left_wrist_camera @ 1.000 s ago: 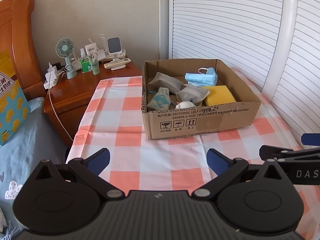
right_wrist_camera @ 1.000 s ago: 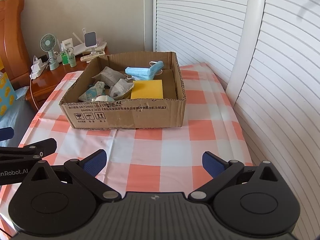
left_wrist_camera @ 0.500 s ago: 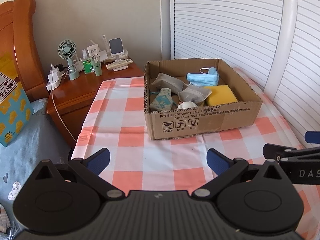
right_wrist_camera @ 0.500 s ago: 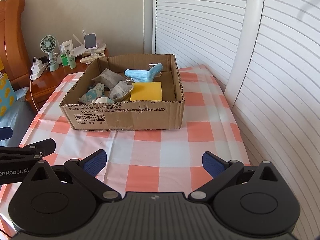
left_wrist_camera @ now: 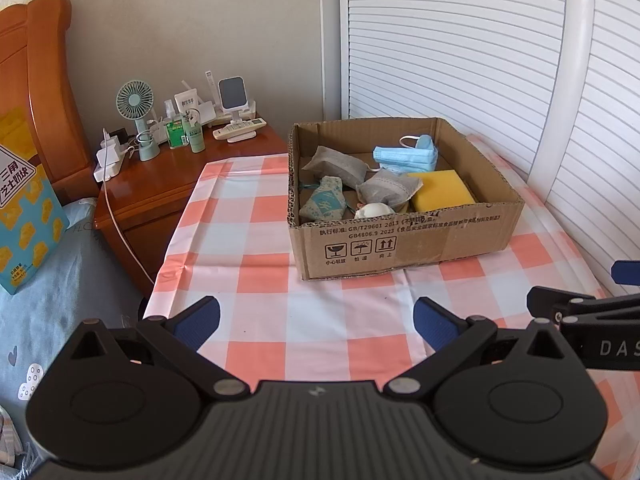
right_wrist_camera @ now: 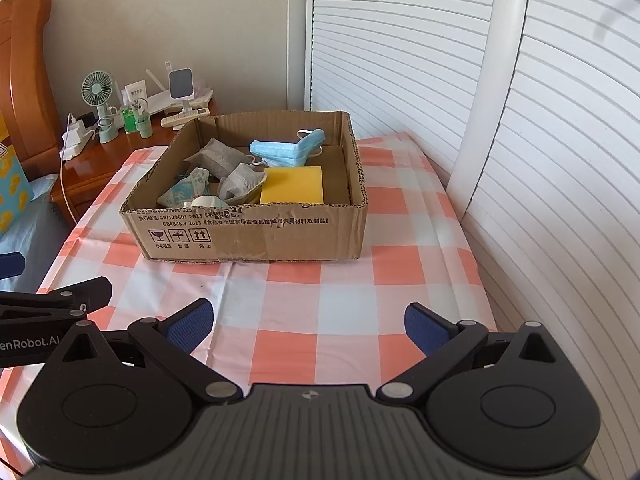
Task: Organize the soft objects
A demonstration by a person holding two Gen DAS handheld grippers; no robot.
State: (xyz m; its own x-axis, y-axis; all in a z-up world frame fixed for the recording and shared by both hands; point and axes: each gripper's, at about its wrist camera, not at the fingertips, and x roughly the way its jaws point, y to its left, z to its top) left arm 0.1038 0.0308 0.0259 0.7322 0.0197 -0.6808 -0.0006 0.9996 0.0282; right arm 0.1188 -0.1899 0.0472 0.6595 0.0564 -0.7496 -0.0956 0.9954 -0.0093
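A cardboard box point(left_wrist_camera: 404, 246) stands on the checked tablecloth; it also shows in the right wrist view point(right_wrist_camera: 256, 234). Inside lie a yellow sponge point(left_wrist_camera: 442, 194), blue face masks point(left_wrist_camera: 406, 158), two grey pouches point(left_wrist_camera: 334, 166), a teal patterned pouch point(left_wrist_camera: 322, 204) and a white round object point(left_wrist_camera: 374, 212). The sponge point(right_wrist_camera: 292, 186) and masks point(right_wrist_camera: 286, 148) show in the right wrist view too. My left gripper point(left_wrist_camera: 316, 322) is open and empty, well short of the box. My right gripper point(right_wrist_camera: 308, 326) is open and empty beside it.
A wooden nightstand point(left_wrist_camera: 160, 184) at the left holds a small fan point(left_wrist_camera: 136, 120), bottles, a remote and a power strip. White louvered doors point(left_wrist_camera: 460, 40) close off the back and right. A bed with a blue sheet point(left_wrist_camera: 52, 280) lies at the left.
Both grippers have drawn back a little from the box, which looks slightly farther away. Jaws stay open. Nothing in the box has moved.
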